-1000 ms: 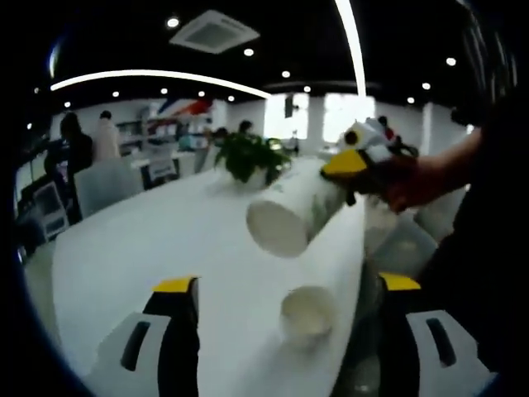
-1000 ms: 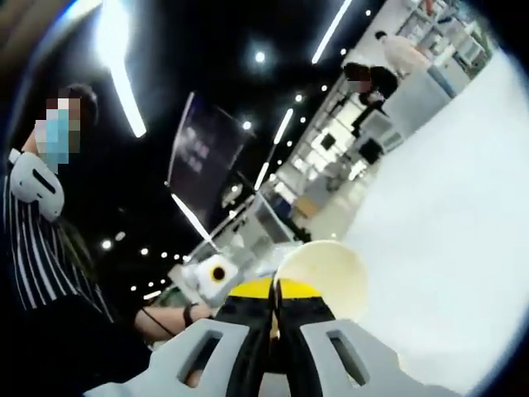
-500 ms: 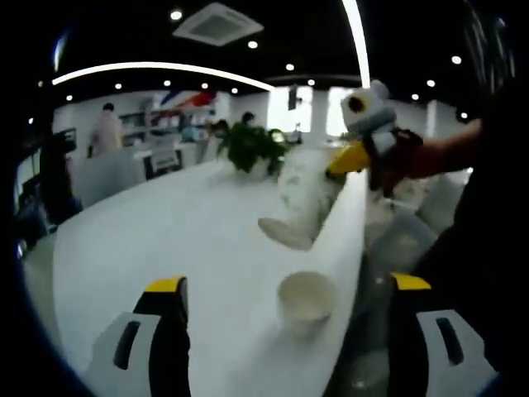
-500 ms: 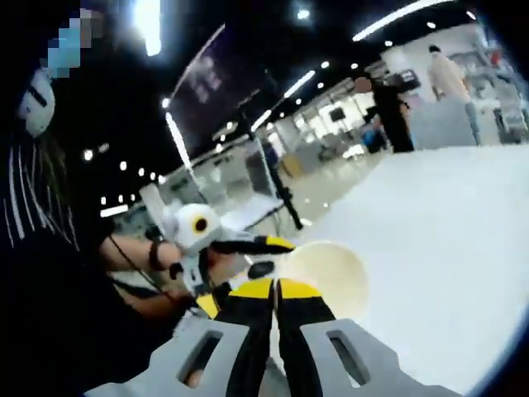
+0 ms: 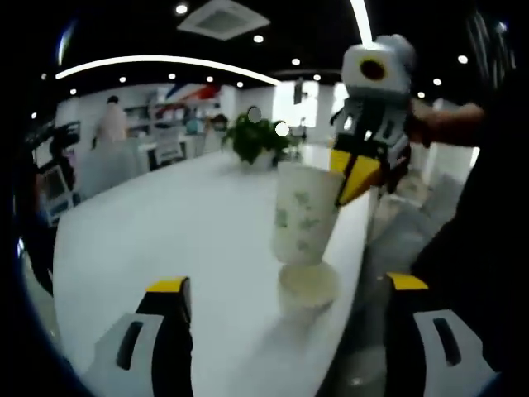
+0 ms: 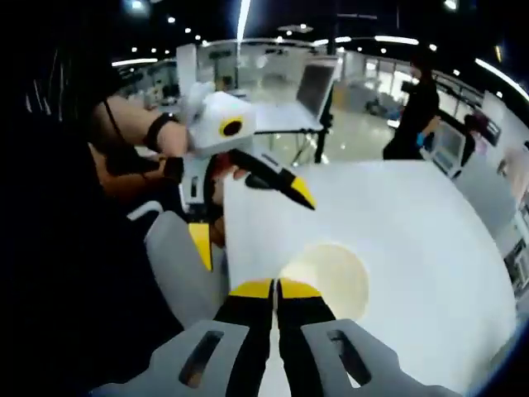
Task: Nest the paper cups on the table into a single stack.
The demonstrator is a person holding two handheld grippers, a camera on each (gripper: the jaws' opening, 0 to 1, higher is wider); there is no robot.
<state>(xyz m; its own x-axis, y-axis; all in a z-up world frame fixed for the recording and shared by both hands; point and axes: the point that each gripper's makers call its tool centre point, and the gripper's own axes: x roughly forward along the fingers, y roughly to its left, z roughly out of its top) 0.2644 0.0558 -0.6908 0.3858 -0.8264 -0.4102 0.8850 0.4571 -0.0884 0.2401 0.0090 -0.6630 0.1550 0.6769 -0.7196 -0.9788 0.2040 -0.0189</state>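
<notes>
a long white table [image 5: 165, 223] is stretching away in the left gripper view, running toward a potted plant [image 5: 256, 142] at its far end, with an office space and people standing in the background (all of it blurred). the right gripper [image 5: 357, 178] is coming in from the upper right of that view, a hand [image 5: 430, 124] gripping its body, and its yellow-tipped jaws are pinching the rim of an upright paper cup [image 5: 304, 217] printed with a faint green pattern. that cup is hanging just over a second paper cup [image 5: 307, 287], which is sitting open-mouthed on the table near its right edge; whether the two are touching is hard to tell. the left gripper [image 5: 285, 289] is showing its own jaws spread wide at the bottom, well apart on either side of the lower cup and holding nothing.

in the right gripper view, the jaws are pressed together on the cup's rim [image 6: 324, 277], the cup's pale inside facing the camera, and the left gripper [image 6: 248, 227] is sitting beyond with its jaws parted.
</notes>
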